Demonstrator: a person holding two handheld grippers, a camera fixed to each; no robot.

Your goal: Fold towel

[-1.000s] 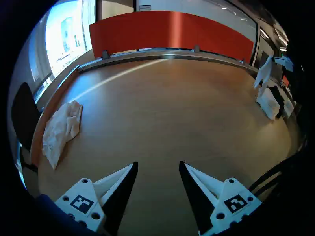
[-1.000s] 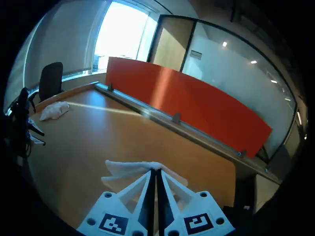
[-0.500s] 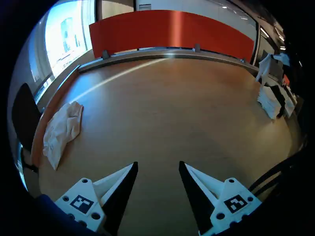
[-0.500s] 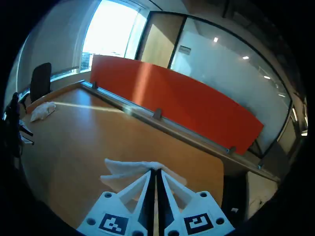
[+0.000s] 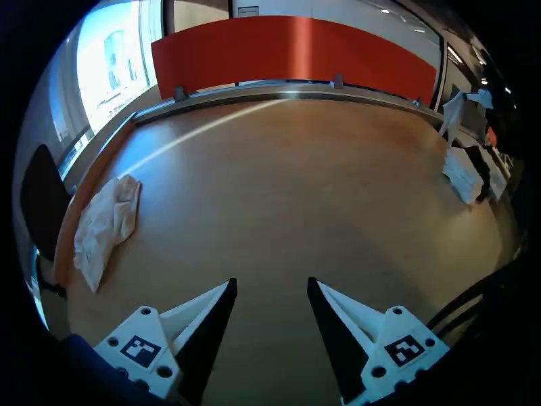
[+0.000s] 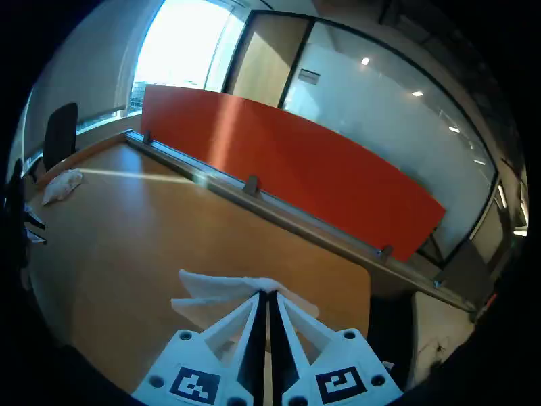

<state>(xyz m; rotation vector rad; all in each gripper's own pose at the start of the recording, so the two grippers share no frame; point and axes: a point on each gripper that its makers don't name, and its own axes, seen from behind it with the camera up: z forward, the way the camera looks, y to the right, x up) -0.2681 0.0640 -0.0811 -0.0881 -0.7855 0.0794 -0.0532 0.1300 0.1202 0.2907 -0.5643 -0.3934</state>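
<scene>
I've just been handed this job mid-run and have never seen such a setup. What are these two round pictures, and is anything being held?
There is no robot arm here. A person holds a two-finger claw in each hand, and a fisheye camera rides on each claw, looking forward along its fingers.

The left gripper view shows the left claw open above a wooden table, holding nothing. On the table a crumpled towel lies near the left edge, and what looks like a stack of folded towels sits at the far right. A red divider runs along the back.

The right gripper view shows the right claw shut on a white towel, which fans out past the fingertips above the same table.
</scene>
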